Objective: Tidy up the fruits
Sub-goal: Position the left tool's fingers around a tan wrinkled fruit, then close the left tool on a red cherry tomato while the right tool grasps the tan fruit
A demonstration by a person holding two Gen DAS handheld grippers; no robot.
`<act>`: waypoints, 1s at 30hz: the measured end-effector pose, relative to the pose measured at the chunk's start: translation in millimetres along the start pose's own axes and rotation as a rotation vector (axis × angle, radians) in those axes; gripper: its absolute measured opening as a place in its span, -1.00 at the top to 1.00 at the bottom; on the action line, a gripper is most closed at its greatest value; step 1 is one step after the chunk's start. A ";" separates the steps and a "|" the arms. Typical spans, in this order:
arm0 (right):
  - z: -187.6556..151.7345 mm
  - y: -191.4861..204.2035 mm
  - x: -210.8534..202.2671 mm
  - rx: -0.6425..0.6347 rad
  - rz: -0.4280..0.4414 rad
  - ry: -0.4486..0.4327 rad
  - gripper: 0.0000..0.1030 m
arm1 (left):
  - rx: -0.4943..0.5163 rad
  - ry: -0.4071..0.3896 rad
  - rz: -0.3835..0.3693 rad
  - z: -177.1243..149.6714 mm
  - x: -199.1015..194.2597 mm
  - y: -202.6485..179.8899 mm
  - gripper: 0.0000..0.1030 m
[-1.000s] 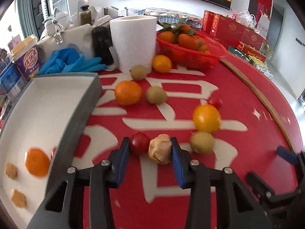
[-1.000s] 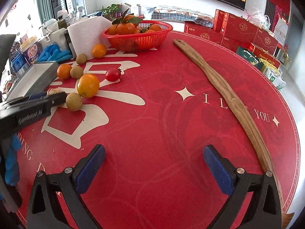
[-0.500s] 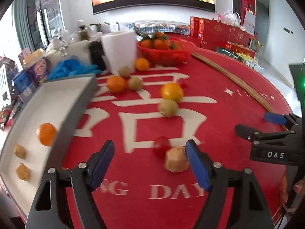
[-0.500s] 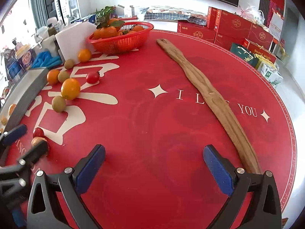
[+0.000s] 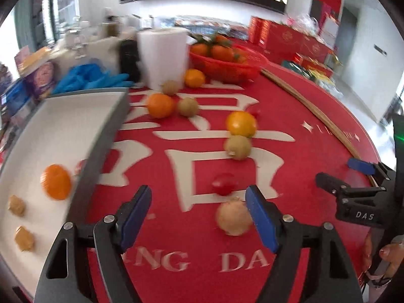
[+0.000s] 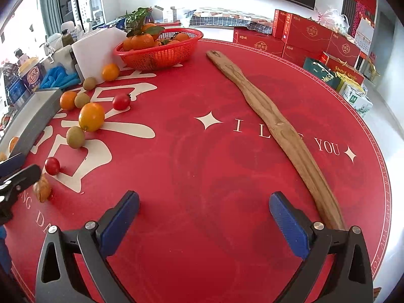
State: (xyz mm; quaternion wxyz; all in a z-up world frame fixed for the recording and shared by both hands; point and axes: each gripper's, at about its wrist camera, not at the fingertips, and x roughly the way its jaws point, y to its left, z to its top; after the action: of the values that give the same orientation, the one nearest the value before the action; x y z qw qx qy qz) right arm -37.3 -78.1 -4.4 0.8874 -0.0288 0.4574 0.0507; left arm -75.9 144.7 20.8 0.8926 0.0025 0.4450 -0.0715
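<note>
left tool (image 5: 199, 212): held wide, nothing gripped | husked fruit (image 5: 233, 217): on tabletop (image 5: 315, 151), beside right pad | judged light, papery, crushable; to be pinched gently across its middle | right tool (image 6: 204, 212): spread, empty

On the bench (image 6: 202, 166), a tray (image 5: 106, 136) sits at the left holding an orange (image 5: 56, 181). Loose fruit lies to its right. A basket (image 6: 161, 53) stands behind, and a long wooden board (image 6: 272, 126) lies farther right, seemingly flat.
</note>
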 end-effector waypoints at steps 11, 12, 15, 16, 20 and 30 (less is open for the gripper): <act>-0.3 0.6 0.1 0.000 0.000 0.000 -1.00 | 0.045 0.035 0.042 15.5 22.9 -20.5 0.52; -0.4 0.6 0.1 0.001 0.000 0.000 -1.00 | 0.043 0.036 0.041 15.7 22.9 -20.0 0.52; -0.4 0.8 0.1 0.001 -0.001 0.000 -1.00 | 0.005 0.025 0.032 13.5 19.4 -12.0 0.52; -0.5 0.9 0.1 0.001 -0.001 0.000 -1.00 | -0.023 0.022 0.033 12.3 17.7 -5.9 0.52; -0.3 0.7 0.2 0.002 -0.003 0.001 -1.00 | -0.113 -0.008 0.025 8.0 4.8 17.5 0.52; -2.4 11.8 -2.4 -0.011 0.033 -0.001 -1.00 | -0.111 -0.066 0.106 -23.8 -32.3 32.1 0.52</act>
State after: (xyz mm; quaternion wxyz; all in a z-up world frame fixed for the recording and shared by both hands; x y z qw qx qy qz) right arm -42.0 -66.7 -3.8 0.8864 -0.0260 0.4571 0.0677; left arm -109.8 182.1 30.3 0.9082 -0.0258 0.4177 0.0007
